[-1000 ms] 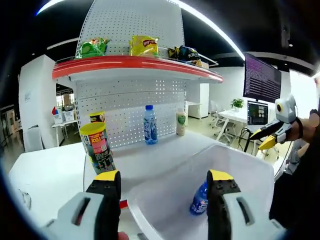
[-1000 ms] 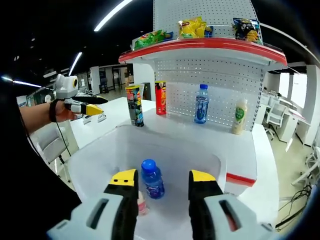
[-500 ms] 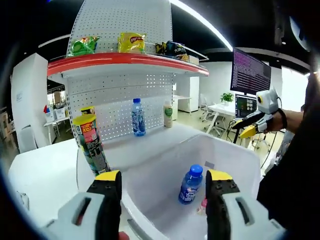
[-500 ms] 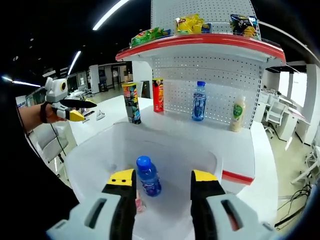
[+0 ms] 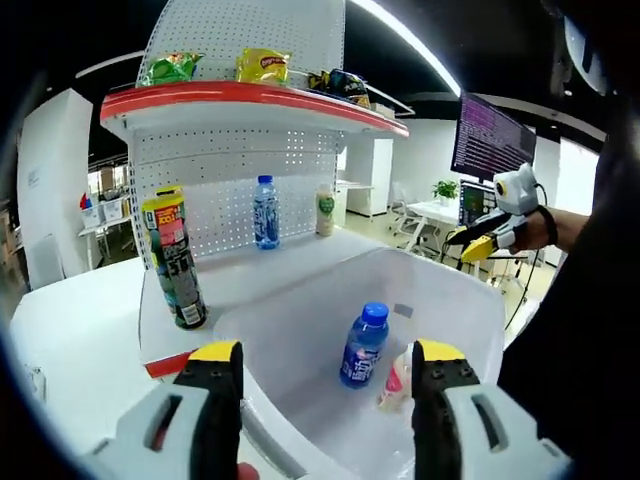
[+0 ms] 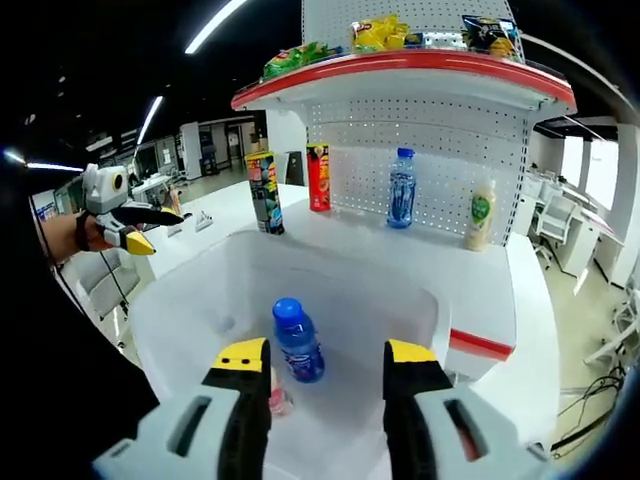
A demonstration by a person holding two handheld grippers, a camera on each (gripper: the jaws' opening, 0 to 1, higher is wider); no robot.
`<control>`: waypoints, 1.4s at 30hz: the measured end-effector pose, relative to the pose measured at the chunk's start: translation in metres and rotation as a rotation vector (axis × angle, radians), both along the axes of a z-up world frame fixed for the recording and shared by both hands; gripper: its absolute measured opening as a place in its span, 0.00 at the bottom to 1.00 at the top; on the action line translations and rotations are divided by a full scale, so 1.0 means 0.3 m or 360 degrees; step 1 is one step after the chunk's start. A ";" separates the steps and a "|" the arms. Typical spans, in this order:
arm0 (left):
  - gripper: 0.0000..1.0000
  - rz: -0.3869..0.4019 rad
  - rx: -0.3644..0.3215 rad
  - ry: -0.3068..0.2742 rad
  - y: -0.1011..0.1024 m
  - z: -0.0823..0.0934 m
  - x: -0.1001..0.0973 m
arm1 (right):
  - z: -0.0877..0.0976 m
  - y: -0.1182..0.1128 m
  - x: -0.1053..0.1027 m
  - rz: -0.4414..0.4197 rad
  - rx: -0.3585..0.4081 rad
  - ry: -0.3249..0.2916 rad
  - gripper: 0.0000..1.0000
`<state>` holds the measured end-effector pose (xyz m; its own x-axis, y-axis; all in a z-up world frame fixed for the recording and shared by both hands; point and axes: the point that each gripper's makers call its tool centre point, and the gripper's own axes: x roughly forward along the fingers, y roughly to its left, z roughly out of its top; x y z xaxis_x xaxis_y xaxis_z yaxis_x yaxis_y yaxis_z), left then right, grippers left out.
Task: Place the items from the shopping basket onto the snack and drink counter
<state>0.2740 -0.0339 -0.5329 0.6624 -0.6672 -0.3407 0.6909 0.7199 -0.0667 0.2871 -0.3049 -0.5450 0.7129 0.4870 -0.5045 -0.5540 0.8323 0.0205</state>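
Observation:
A white shopping basket (image 5: 460, 300) (image 6: 190, 290) stands on the counter. Inside it a blue-capped bottle (image 5: 363, 345) (image 6: 295, 342) stands upright, with a small pink-labelled bottle (image 5: 396, 378) (image 6: 277, 398) beside it. My left gripper (image 5: 328, 365) is open above the basket's near rim. My right gripper (image 6: 326, 368) is open over the basket, the blue bottle just beyond its jaws. The right gripper (image 5: 480, 240) also shows at the right of the left gripper view, and the left gripper (image 6: 125, 225) at the left of the right gripper view.
On the white counter (image 5: 250, 280) (image 6: 490, 290) stand two tall chip cans (image 5: 173, 260) (image 6: 265, 192) (image 6: 319, 176), a water bottle (image 5: 265, 212) (image 6: 401, 188) and a pale drink bottle (image 5: 325, 211) (image 6: 480, 216). Snack bags (image 5: 262, 66) (image 6: 385, 32) lie on the red-edged upper shelf. Desks stand behind.
Both views have shifted slightly toward the basket; the blue bottle now shows further left between the left jaws. Nothing has been gripped, and both grippers stay open.

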 end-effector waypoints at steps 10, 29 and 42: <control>0.66 -0.0038 -0.0051 -0.0016 -0.026 -0.070 0.008 | 0.008 -0.005 -0.012 -0.0019 0.0036 -0.0008 0.42; 0.65 -0.0178 0.0092 0.0137 -0.130 -0.185 0.019 | -0.036 -0.009 -0.058 -0.0001 -0.0030 0.0059 0.42; 0.63 -0.0292 0.0092 0.0119 -0.262 -0.225 0.062 | -0.036 -0.020 -0.076 -0.0016 -0.0028 0.0059 0.42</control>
